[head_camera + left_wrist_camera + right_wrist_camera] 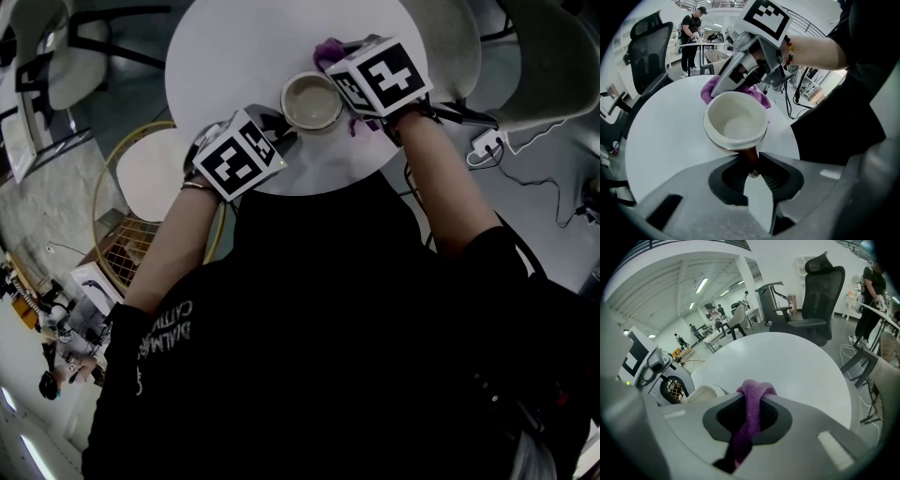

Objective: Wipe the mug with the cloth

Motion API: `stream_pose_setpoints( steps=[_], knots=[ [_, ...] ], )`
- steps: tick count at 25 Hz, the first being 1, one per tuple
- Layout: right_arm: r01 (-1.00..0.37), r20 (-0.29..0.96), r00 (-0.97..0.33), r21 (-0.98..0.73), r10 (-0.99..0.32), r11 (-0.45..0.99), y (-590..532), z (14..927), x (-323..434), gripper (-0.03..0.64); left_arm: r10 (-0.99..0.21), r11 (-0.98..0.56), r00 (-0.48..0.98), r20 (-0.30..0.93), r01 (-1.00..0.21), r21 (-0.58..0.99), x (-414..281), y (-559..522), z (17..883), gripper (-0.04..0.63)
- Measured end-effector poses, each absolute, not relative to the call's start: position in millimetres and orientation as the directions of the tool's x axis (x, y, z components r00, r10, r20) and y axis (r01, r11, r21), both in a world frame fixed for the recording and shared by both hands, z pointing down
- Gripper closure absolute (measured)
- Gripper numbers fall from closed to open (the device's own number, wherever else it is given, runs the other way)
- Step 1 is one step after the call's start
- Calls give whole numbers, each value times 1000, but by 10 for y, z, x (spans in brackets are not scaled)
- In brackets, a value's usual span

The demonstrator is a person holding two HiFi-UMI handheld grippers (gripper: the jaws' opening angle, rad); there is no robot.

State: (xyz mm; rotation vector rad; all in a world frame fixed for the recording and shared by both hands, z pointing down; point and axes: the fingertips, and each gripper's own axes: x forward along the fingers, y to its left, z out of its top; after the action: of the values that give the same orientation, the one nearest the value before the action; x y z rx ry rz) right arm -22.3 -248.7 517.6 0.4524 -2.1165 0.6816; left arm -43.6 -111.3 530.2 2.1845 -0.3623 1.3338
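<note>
Clamping the brown handle (750, 156), the left gripper's (753, 164) fingers (787, 177) hold the white mug (736, 123) just ahead of their tips above the bench (665, 126); the right gripper's (754, 401) fingers (790, 414) pinch the purple cloth (753, 411) (bunched), just beside the mug's rim.

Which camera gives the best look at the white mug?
The left gripper view: the mug fills the middle, its rim and empty inside plain. The head view shows it small from above; the right gripper view shows only a sliver.
</note>
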Motion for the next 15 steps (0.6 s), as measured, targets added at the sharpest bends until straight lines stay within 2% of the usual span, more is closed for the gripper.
stream_pose_setpoints(
  steps=[15],
  knots=[
    [-412,826,-563,-310,28,857,-2504,5138,-479,586,42,-796,472,880,-517,315,-427,-1124,5303,529]
  ],
)
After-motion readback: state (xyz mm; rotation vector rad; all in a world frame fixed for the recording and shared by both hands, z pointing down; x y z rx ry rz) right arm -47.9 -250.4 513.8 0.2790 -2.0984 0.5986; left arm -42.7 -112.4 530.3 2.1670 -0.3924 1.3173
